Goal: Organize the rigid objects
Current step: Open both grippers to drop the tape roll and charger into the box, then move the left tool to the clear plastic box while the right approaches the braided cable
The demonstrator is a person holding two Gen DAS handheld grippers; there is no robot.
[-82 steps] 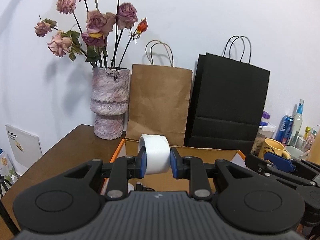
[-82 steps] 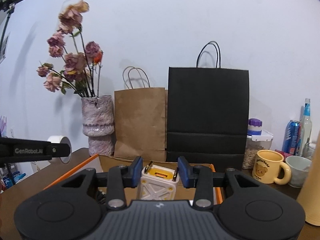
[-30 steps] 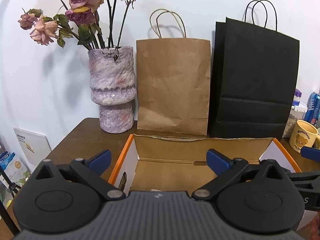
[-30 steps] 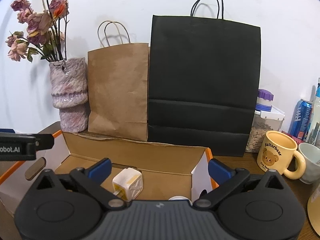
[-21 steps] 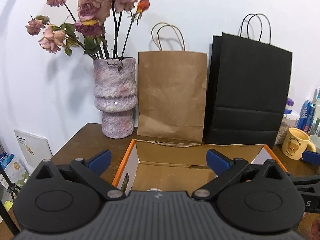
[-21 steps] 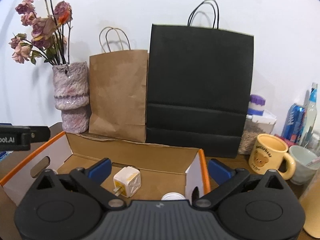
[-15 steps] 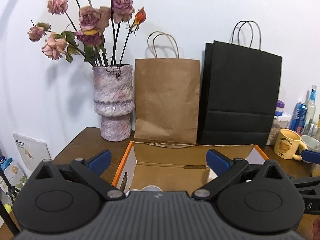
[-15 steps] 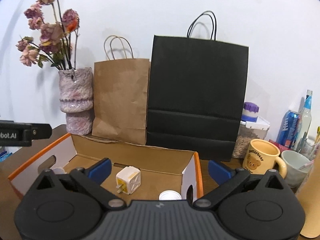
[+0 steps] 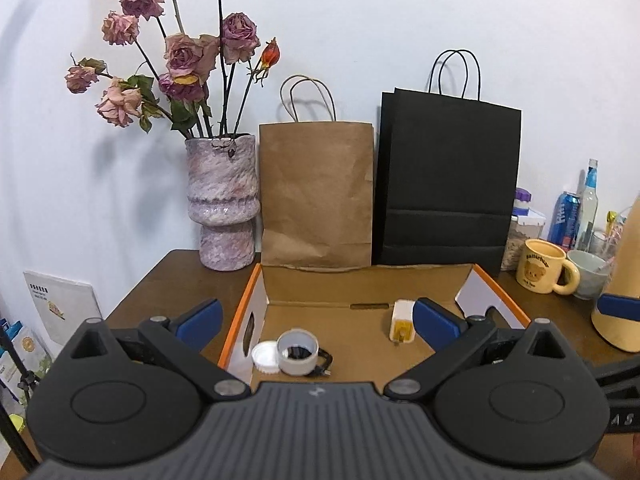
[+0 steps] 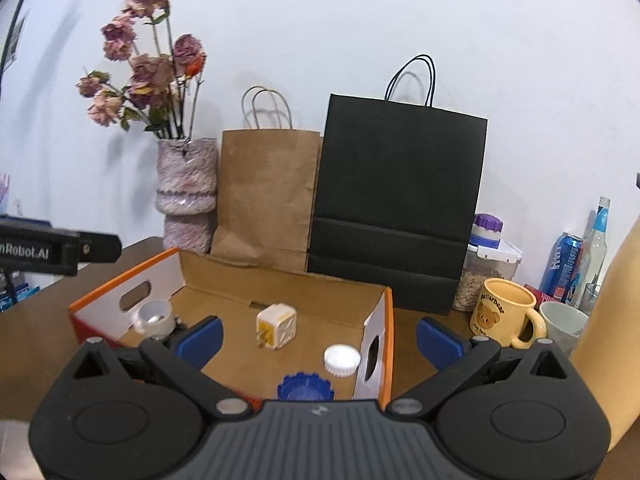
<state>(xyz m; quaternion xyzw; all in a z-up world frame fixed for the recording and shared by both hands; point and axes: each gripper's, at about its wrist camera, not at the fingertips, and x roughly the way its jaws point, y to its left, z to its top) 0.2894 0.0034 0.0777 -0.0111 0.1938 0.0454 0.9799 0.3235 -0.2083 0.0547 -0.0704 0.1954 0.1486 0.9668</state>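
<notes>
With the left gripper [image 9: 316,322] and right gripper [image 10: 318,334] both spread wide and empty, the orange-edged cardboard box [image 10: 280,280] holds a tape roll [image 9: 298,351], plug adapter [image 10: 276,326], and white cap [image 10: 342,360].

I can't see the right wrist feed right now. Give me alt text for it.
The open right gripper hovers empty over a cardboard box holding a white charger plug, white cap, blue cap and tape roll. Paper bags, vase and mugs stand behind.
</notes>
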